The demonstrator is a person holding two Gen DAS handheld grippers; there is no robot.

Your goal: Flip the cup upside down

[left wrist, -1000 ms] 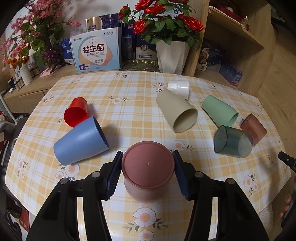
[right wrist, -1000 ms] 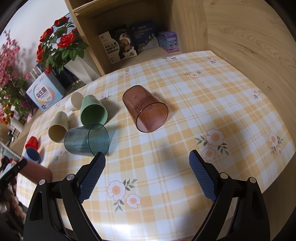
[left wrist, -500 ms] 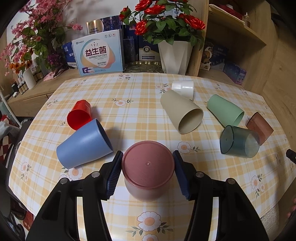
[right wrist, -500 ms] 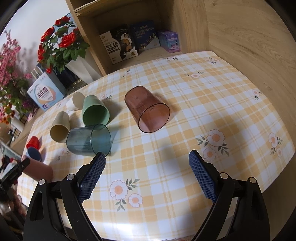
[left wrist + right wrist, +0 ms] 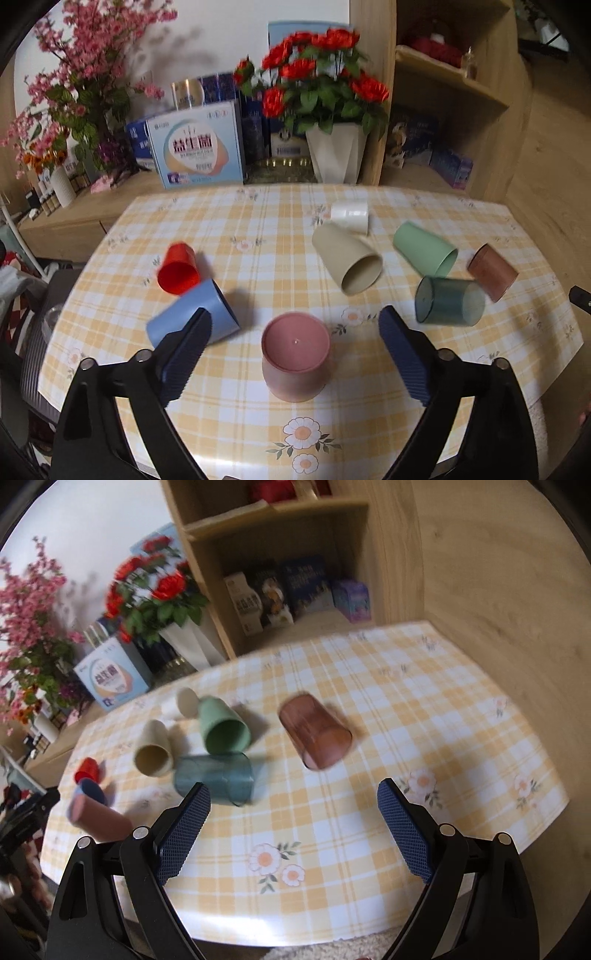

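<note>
Black hand-held gripper (image 5: pixel 293 332), seemingly ribbed navy pads (image 5: pixel 402 356)

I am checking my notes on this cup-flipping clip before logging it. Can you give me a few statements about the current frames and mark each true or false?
1. The pink cup stands upside down on the tablecloth. True.
2. The left tongs are clamped on the pink cup. False: they are open, with a gap on each side of the cup.
3. The blue cup lies on its side beside the red cup. True.
4. The right tongs hold the teal transparent cup. False: they are open and empty, and that cup lies on the table.
5. The green cup stands upright. False: it lies on its side.
</note>
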